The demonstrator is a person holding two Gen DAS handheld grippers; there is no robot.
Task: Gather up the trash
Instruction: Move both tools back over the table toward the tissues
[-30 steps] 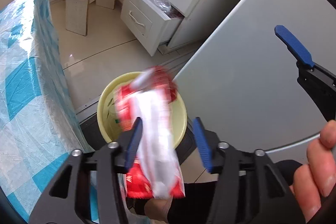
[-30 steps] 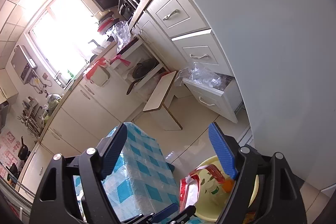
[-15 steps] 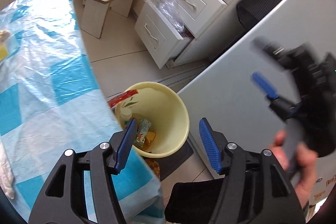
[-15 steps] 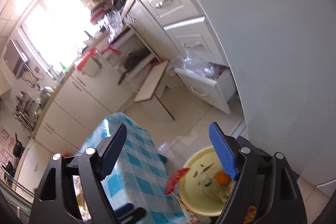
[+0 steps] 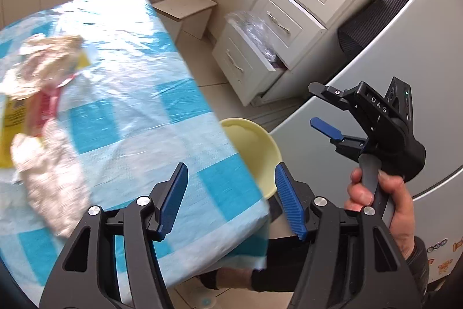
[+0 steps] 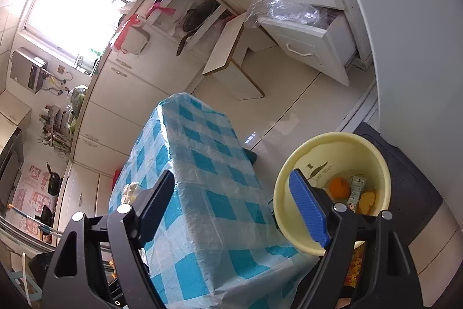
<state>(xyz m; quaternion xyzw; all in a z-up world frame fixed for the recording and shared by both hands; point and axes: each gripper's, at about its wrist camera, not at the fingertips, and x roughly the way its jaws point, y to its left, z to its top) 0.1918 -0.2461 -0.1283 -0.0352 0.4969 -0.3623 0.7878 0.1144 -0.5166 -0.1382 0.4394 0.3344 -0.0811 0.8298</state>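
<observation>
Crumpled paper and wrappers (image 5: pixel 43 106), the trash, lie on the blue-checked table (image 5: pixel 139 94) at the left of the left wrist view, while the yellow bin (image 6: pixel 332 164) at the lower right of the right wrist view holds orange peel and a small carton. The left gripper (image 5: pixel 231 199) stands spread and empty over the table's near edge. The right gripper (image 6: pixel 237 207) is also spread with nothing between its jaws, held by a hand (image 5: pixel 379 199) at that view's right.

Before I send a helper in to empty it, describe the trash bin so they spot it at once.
Find the table with the blue-and-white checked cloth. On the floor at its corner, beside the grey fridge, stands the bin, partly on a dark mat. It is the only pale yellow round tub, open-topped, with scraps inside.
</observation>
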